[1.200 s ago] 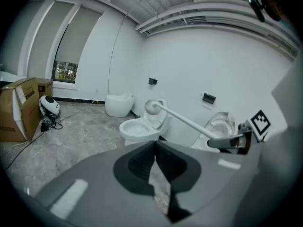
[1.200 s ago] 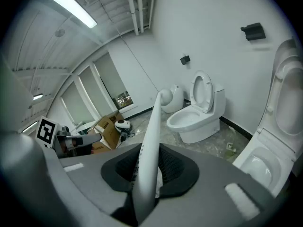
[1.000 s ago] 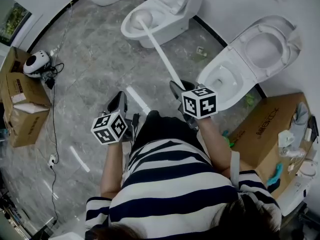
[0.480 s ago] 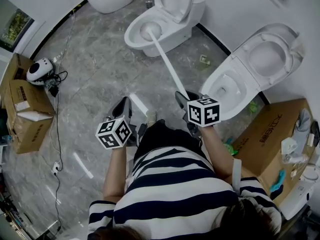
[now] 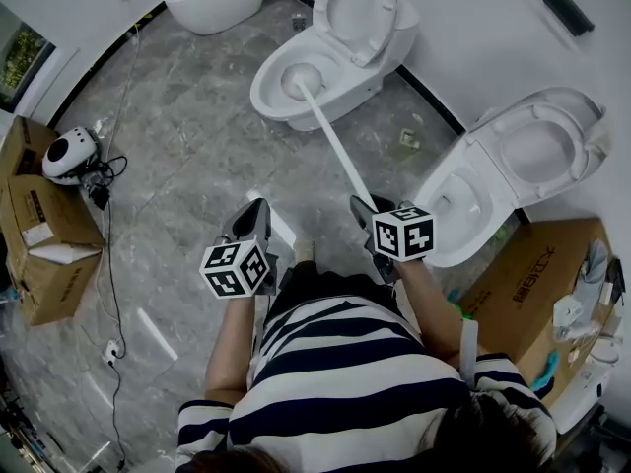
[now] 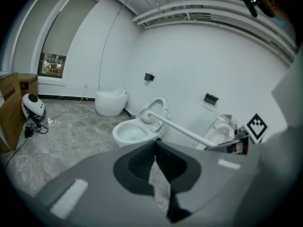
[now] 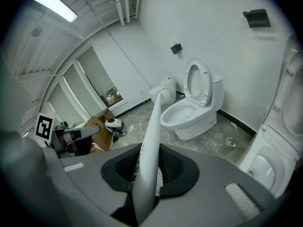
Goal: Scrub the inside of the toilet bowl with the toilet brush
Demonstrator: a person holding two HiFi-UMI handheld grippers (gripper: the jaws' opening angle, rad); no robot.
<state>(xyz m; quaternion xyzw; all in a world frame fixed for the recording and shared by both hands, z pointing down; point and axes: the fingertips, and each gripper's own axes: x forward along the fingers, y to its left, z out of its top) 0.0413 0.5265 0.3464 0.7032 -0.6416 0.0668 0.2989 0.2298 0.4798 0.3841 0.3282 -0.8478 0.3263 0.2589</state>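
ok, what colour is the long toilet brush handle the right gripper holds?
White. The long toilet brush handle shows best in the right gripper view.
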